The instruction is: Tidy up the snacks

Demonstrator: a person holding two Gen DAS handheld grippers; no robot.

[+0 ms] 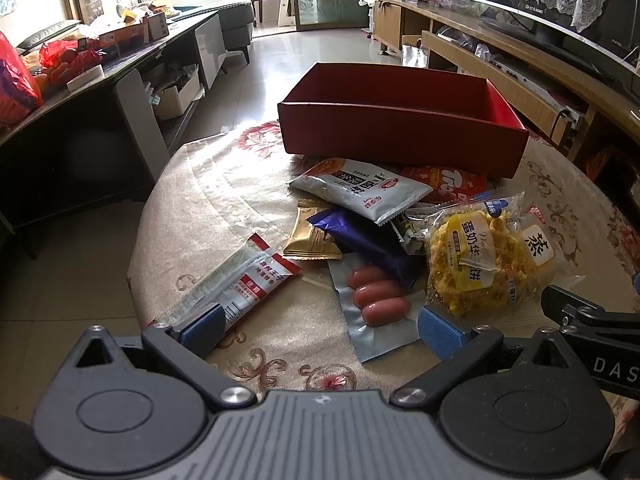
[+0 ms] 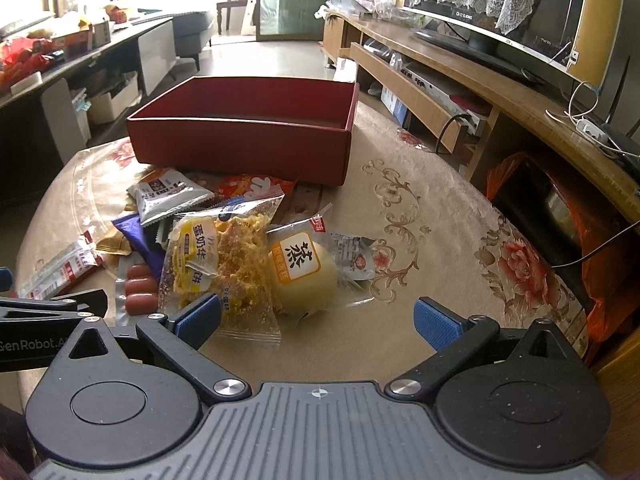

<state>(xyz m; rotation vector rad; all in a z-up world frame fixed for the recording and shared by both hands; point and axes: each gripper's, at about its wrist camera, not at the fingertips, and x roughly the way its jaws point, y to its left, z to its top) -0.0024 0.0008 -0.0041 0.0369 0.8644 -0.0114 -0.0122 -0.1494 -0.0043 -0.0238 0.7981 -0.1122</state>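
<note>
An empty red box (image 1: 400,136) (image 2: 244,140) stands at the far side of a round table. In front of it lies a pile of wrapped snacks: a white pouch (image 1: 360,188), a purple bar (image 1: 368,240), a gold sachet (image 1: 310,236), a sausage pack (image 1: 378,300), a red-and-white stick pack (image 1: 236,284), a yellow waffle pack (image 1: 480,264) (image 2: 220,264) and a steamed cake (image 2: 302,272). My left gripper (image 1: 320,330) is open, low over the table before the sausages. My right gripper (image 2: 318,318) is open just short of the cake and waffle pack.
The table wears a beige floral cloth (image 2: 420,220). A long wooden TV cabinet (image 2: 460,80) with a television runs along the right. A dark desk (image 1: 100,92) cluttered with bags stands on the left. Tiled floor (image 1: 312,52) lies beyond the table.
</note>
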